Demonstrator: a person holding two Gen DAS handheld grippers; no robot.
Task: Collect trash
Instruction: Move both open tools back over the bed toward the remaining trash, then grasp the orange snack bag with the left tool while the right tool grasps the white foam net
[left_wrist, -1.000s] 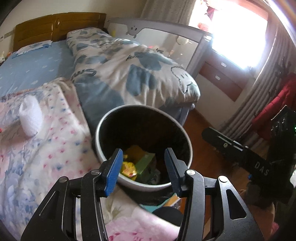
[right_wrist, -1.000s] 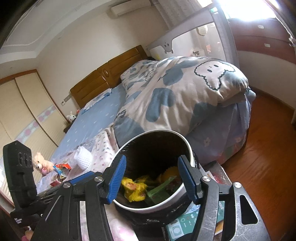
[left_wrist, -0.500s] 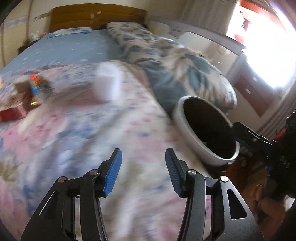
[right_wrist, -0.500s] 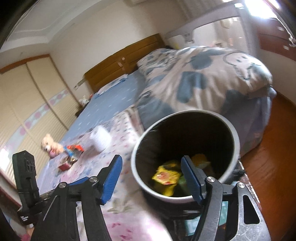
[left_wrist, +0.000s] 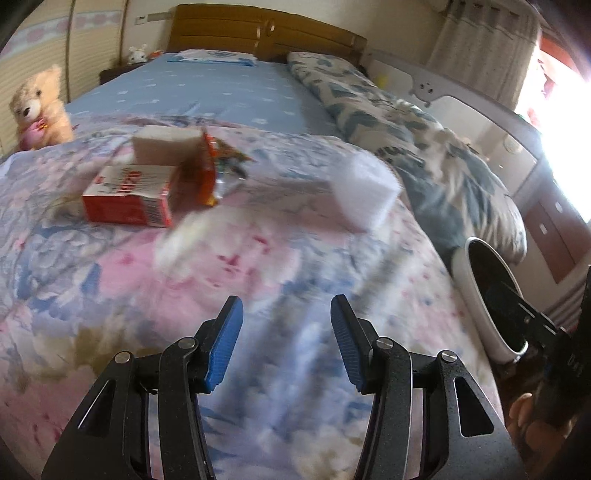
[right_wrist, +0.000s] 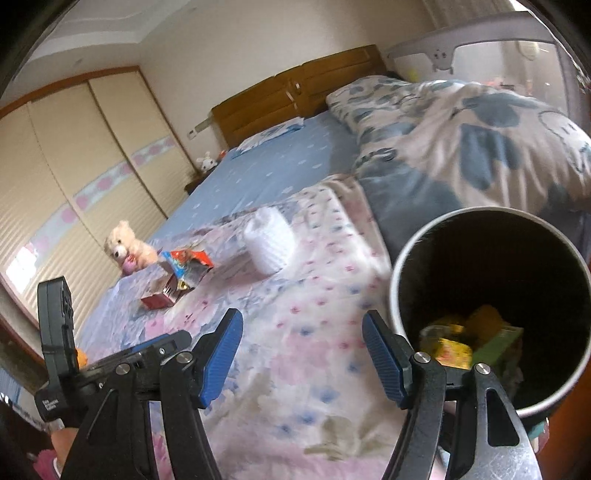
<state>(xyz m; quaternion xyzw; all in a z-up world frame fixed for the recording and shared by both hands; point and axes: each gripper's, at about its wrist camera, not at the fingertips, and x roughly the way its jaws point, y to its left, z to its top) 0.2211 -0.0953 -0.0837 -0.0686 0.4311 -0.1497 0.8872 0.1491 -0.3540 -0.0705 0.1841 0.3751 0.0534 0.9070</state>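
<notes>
Item: bedroom litter collection, mid-task. Change noted: a second ago both cameras looked down into the waste bin (right_wrist: 491, 310); both have since swung off it toward the floral bedspread (left_wrist: 258, 280), so the bin now sits at 3 o'clock in each view, beside the bed edge. Judged meaning: a deposit seems finished and the next piece is being sought. Left gripper (left_wrist: 286, 334): tongs apart, nothing between them, hovering above the bedspread. Right gripper (right_wrist: 303, 354): tongs apart, empty, bin rim just beside its right finger. Bin contents: yellow and green wrappers (right_wrist: 465, 339) at the bottom. Trash outstanding, left view: red carton (left_wrist: 129, 194) at 10 o'clock, a pale box (left_wrist: 166, 147) touching behind it, an orange snack packet (left_wrist: 214, 166) against both, a white crumpled wad (left_wrist: 364, 192) at 1 o'clock; all well apart from the bin. Surface: soft quilted cover, likely to give under a pinch. Room: blue sheet (left_wrist: 207, 88), wooden headboard (left_wrist: 266, 33), cartoon-print duvet (right_wrist: 472, 129) at 2 o'clock, teddy bear (left_wrist: 37, 107) at 10 o'clock, sliding wardrobe doors (right_wrist: 74, 177), bright window at right.
</notes>
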